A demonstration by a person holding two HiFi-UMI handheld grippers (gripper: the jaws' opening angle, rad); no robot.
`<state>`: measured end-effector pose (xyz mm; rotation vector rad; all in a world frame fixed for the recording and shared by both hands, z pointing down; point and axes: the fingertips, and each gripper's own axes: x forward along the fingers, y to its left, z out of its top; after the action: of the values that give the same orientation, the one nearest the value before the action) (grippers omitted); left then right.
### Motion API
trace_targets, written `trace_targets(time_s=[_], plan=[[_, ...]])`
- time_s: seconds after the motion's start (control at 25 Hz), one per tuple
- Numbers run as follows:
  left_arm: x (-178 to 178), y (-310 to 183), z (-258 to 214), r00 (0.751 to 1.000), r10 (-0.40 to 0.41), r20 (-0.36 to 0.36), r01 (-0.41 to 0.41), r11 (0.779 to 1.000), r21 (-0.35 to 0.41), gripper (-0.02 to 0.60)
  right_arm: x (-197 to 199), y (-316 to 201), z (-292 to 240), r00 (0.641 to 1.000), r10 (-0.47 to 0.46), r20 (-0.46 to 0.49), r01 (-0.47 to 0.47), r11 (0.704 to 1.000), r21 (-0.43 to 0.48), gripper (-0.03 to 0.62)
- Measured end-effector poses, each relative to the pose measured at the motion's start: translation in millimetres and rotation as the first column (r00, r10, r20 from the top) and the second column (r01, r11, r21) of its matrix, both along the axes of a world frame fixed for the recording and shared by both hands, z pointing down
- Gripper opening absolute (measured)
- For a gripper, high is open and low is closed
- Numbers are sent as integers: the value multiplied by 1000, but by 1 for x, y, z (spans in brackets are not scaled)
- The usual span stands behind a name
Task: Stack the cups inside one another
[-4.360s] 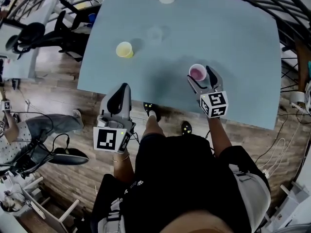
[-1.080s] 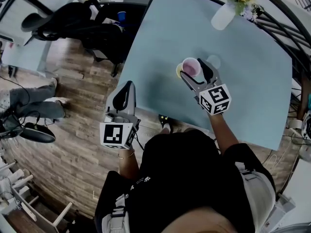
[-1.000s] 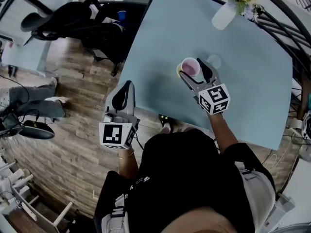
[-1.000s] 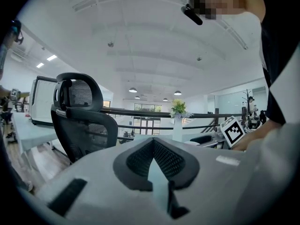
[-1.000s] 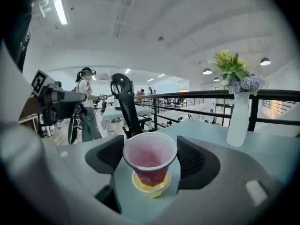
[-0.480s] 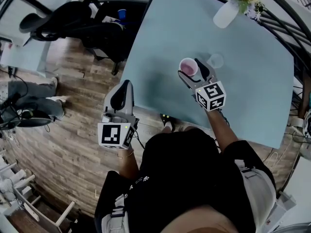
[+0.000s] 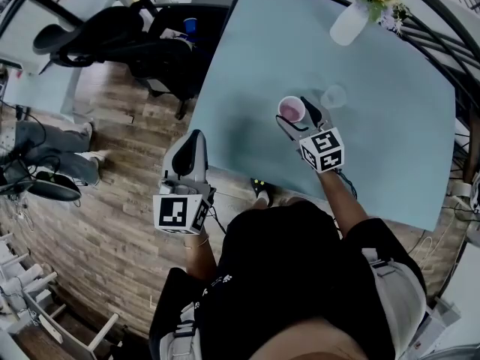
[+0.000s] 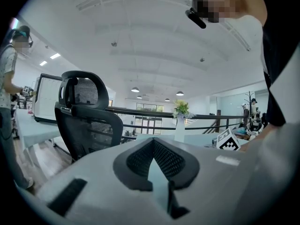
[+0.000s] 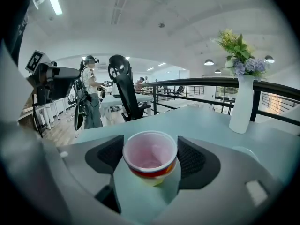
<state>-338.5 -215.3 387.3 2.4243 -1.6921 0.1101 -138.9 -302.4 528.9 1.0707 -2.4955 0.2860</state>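
Observation:
A pink cup (image 7: pixel 291 111) stands on the light blue table (image 7: pixel 375 156), with my right gripper (image 7: pixel 295 116) shut on its rim. In the right gripper view the pink cup (image 9: pixel 149 150) sits down inside a yellow cup (image 9: pixel 156 179), and only the yellow cup's lower part shows under a red band. Both pads of the right gripper (image 9: pixel 150 162) press the pink cup's sides. A clear cup (image 7: pixel 334 96) stands just beyond, to the right. My left gripper (image 7: pixel 190 144) hangs shut off the table's near-left edge, above the wooden floor, holding nothing (image 8: pixel 154 142).
A white vase (image 7: pixel 347 22) with flowers stands at the table's far edge, also in the right gripper view (image 9: pixel 243 105). Black office chairs (image 7: pixel 112 36) and another table lie left of the table. A person (image 9: pixel 89 93) stands on the floor to the left.
My right gripper has carried the pink cup from the table's near edge to the yellow cup and set it down into it. The left gripper has stayed off the table's edge.

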Motion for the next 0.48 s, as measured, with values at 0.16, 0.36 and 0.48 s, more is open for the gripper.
trace_targets(time_s=[0.16, 0.36, 0.48], plan=[[1, 6, 3, 1000, -1, -1, 1, 1000, -6, -14, 1, 3, 7, 999, -15, -41, 15, 1000, -2, 364], [-3, 11, 3, 1000, -9, 1, 9, 1000, -1, -14, -2, 4, 16, 999, -13, -40, 12, 1000, -22, 364], [-1, 14, 3, 1000, -6, -1, 6, 1000, -5, -14, 0, 6, 17, 999, -10, -44, 8, 1000, -25, 365]])
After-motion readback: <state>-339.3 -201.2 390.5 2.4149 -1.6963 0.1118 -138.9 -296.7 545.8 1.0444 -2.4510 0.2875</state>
